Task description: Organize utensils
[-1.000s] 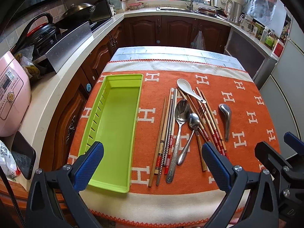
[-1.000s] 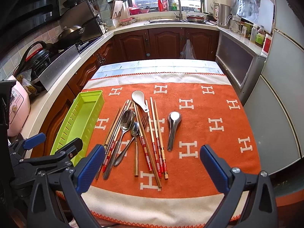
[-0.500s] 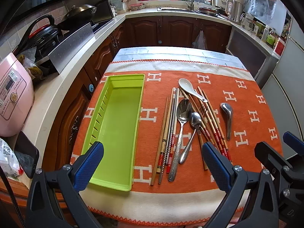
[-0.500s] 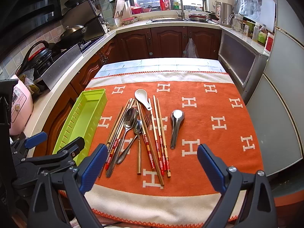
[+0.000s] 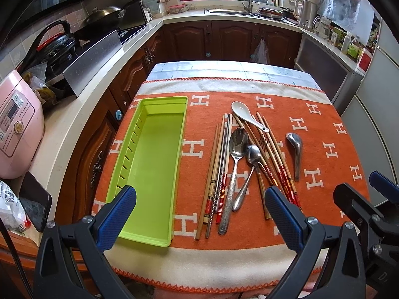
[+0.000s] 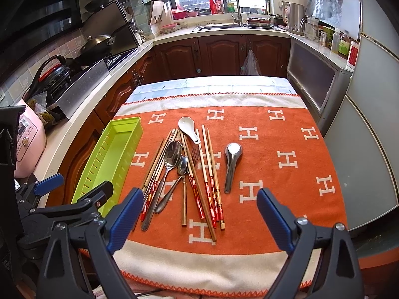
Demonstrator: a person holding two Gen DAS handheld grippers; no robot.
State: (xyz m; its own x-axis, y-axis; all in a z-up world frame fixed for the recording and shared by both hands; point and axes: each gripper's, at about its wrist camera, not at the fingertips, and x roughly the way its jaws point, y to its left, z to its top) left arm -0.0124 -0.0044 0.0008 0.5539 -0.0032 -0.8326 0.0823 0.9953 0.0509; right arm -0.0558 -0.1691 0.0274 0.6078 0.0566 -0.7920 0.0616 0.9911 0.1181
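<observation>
Utensils lie loose on the orange blanket (image 5: 324, 129) that covers your surface, with the green tray (image 5: 152, 164) as the marker for everything else. Farthest left of the tray, on the kitchen counter, stands a pink rice cooker (image 5: 17, 127). The tray itself sits along the blanket's left side, its long axis running away from you, and nothing lies inside it. Your left tool (image 5: 199, 214) hovers over the tray's near end, its blue pads spread wide with nothing between them.

Just right of the tray comes a bundle of chopsticks (image 5: 217, 174), lying roughly parallel to it. Next right lies the large metal spoon (image 5: 235, 164), then a smaller metal spoon (image 5: 249, 172) whose handle crosses toward it. A white ceramic spoon (image 5: 247, 115) rests at the far end of the pile, across the tips of more chopsticks with red banded ends (image 5: 279, 167). Well right of the tray, apart from the pile, lies a short metal soup spoon (image 5: 295, 152).

Your right tool (image 6: 199, 214) hangs over the blanket's near edge, right of the tray; its jaws are closing slightly yet stand wide apart, gripping nothing.
</observation>
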